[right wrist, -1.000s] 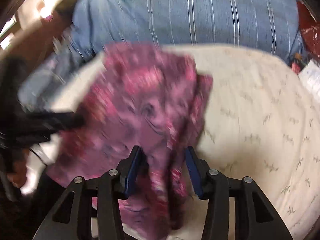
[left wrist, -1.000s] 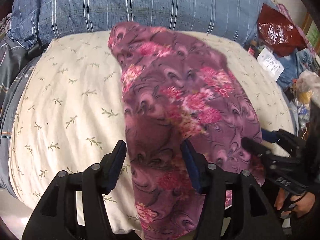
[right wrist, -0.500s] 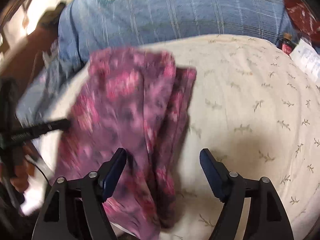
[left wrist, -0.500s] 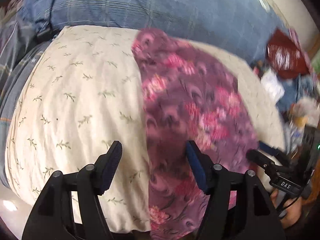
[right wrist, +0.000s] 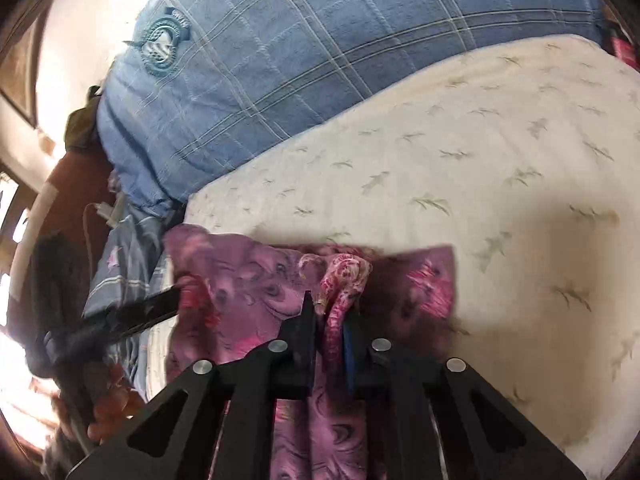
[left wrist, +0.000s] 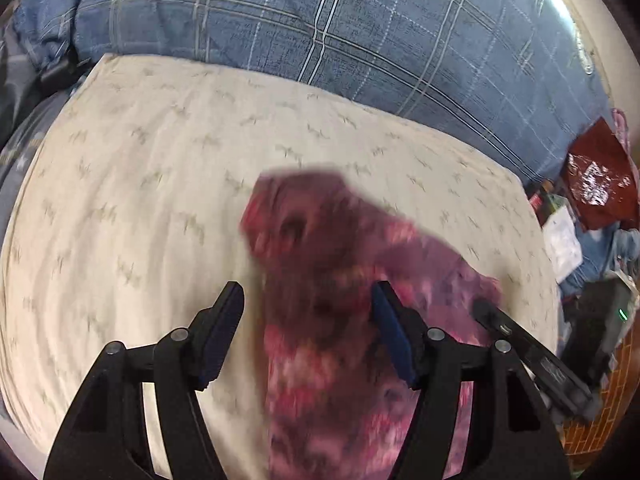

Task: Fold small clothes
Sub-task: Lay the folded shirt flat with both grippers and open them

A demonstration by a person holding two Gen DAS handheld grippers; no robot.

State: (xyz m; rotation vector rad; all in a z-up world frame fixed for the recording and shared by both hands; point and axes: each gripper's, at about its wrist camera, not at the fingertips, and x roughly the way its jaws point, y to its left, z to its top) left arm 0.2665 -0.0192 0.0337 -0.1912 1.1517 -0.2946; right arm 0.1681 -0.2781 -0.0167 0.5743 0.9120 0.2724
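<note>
Left wrist view: the left gripper [left wrist: 306, 322] is seen with its blue-padded jaws standing apart, and the purple floral-print fabric garment [left wrist: 336, 320] is blurred between and beyond them. Whether either pad touches the cloth cannot be told, so no grip is claimed. The garment is draped over the near edge of the cream leaf-print cushion [left wrist: 140, 200], behind which a blue plaid quilt [left wrist: 320, 32] is piled. At the lower right the tip of the right gripper [left wrist: 486, 312] is seen against the cloth edge. A dark red plastic bag [left wrist: 600, 188] with white printing and a white paper sheet [left wrist: 564, 240] lie at the far right; their writing is too blurred to be read.

Right wrist view: the right gripper [right wrist: 328, 320] is closing its jaws on a bunched ridge of the purple garment [right wrist: 248, 280], and the cloth is pinched between the pads. The left gripper's dark fingers [right wrist: 152, 308] are seen at the garment's left edge. A teal crest emblem [right wrist: 160, 46] is stitched on the quilt; no letters can be made out.

The step in hand is judged to be gathering one end of the garment for a fold. The next move is judged to call for the pinched end to be carried across the rest, with the left jaws shut on their edge first
</note>
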